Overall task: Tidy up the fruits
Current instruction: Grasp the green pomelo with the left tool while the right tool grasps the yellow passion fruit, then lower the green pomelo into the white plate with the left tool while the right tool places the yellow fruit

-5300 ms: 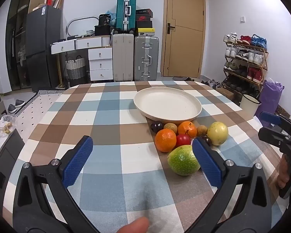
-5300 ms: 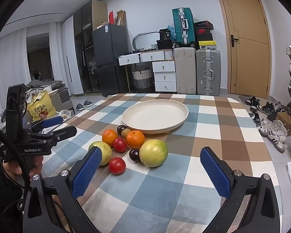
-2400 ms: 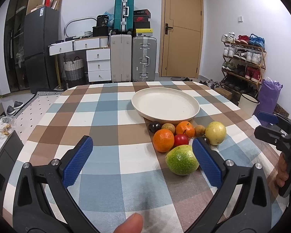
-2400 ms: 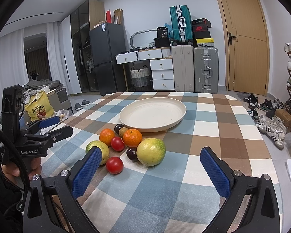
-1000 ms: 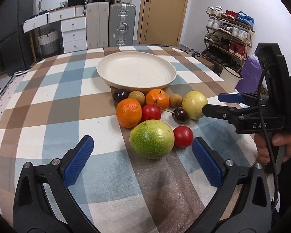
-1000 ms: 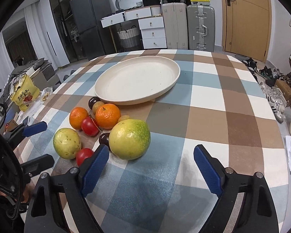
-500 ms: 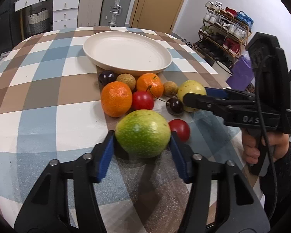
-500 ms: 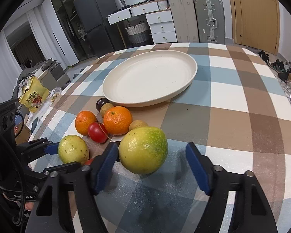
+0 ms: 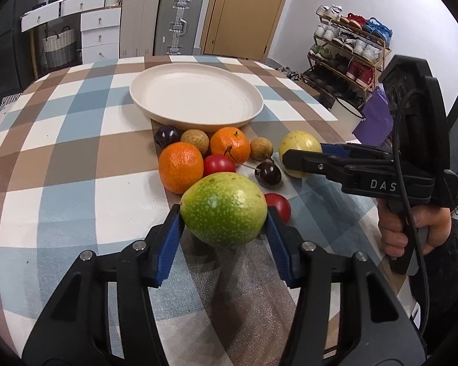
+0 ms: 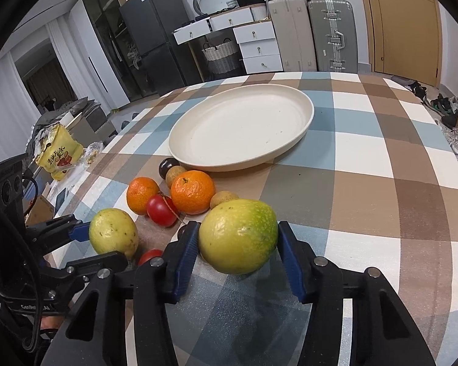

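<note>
Left wrist view has the left claw (image 9: 223, 213) closed onto the big green fruit (image 9: 223, 210) at lower centre, a blue pad pressed to each side of it. In the right wrist view the right claw (image 10: 236, 236) is clamped the same way on the yellow-green fruit (image 10: 238, 238), also lower centre. Both fruits sit low over the table (image 9: 61, 152), and I cannot tell whether either has left it. The step in hand looks like the grasp. Next comes a lift clear of the cluster, then a carry up-frame to the bare cream plate (image 9: 155, 108), one claw at a time so they do not meet. I count one plate and ten fruits: these two large ones, two oranges (image 9: 181, 166), two small red fruits (image 9: 219, 164), two dark fruits (image 9: 268, 174) and two small brown fruits (image 9: 194, 140).
</note>
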Motion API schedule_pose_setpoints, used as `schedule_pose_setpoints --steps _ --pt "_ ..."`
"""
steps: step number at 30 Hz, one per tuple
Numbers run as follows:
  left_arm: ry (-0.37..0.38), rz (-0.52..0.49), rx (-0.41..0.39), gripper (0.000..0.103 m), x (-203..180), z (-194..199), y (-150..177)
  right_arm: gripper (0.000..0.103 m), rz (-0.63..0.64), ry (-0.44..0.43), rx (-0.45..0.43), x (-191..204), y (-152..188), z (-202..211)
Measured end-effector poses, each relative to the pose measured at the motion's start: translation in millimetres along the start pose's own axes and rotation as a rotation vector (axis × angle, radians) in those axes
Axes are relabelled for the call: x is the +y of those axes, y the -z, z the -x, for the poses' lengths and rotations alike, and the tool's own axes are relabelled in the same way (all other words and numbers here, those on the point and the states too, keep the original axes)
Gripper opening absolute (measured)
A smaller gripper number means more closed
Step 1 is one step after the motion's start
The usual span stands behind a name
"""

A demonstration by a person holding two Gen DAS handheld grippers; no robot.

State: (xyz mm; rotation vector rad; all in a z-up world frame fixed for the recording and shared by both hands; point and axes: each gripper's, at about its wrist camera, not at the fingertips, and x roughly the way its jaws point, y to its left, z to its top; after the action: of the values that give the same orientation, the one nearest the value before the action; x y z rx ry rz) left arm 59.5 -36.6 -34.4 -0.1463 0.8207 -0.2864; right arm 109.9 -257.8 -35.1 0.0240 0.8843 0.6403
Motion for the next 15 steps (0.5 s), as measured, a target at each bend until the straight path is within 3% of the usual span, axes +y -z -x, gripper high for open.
schedule_pose_setpoints --steps 15 --pt "-0.075 -0.019 -0.142 0.051 12 32 -48 0.052 0.033 -0.032 -0.138 12 -25 38"
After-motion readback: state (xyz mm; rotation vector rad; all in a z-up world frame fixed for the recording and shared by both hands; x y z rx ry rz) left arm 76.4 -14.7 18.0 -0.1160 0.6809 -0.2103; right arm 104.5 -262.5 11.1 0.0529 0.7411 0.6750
